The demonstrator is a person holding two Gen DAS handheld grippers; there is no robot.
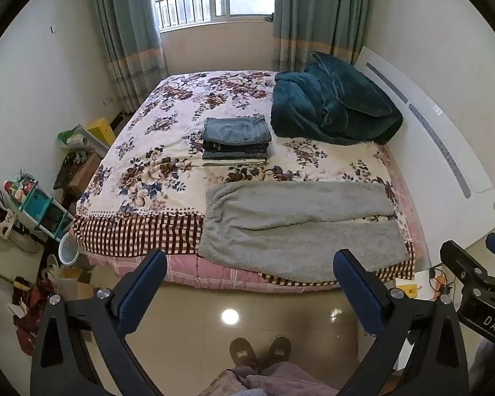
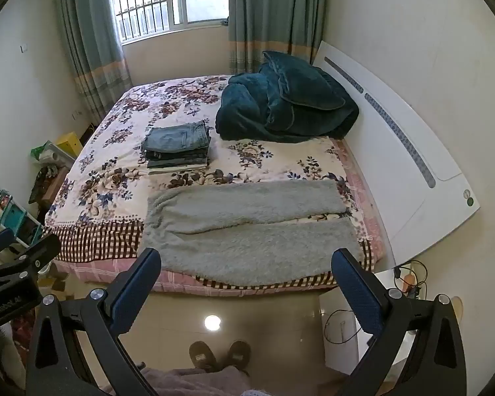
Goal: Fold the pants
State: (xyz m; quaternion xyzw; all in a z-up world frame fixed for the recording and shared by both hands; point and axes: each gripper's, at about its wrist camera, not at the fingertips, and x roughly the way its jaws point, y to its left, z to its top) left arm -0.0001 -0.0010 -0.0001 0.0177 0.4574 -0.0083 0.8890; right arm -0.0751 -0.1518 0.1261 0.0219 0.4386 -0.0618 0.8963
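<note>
Two hand-held grippers, both raised over the floor in front of me and both spread wide with nothing between the blue pads — the left hand-held gripper (image 1: 250,265) and the right hand-held gripper (image 2: 246,264) are released and well short of the cloth.

Biggest thing first: the bed (image 1: 142,231), covered in a floral sheet with a brown checked border along the near edge. Far right on it, a rumpled teal blanket (image 1: 333,109), plush and heaped. Then my job, the grey pants (image 1: 297,227), laid flat across the near edge of the bed with the waist to the left, the two legs running right and a narrow gap opening between them toward the cuffs. The fabric looks thick and fleecy; I'd expect it to grip well yet bulk up at a crease. Behind them sits a stack of folded jeans (image 1: 236,142), squared and neat, well apart from the pants.

As I read it, folding hasn't started. My next step should be laying one leg over the other: I'd take the near leg with one hand-held gripper at the waist corner and the other at the cuff, pinch deep into the pile so only one layer lifts, carry both ends over together and line up the seams — slowly, since fleece drags.
</note>
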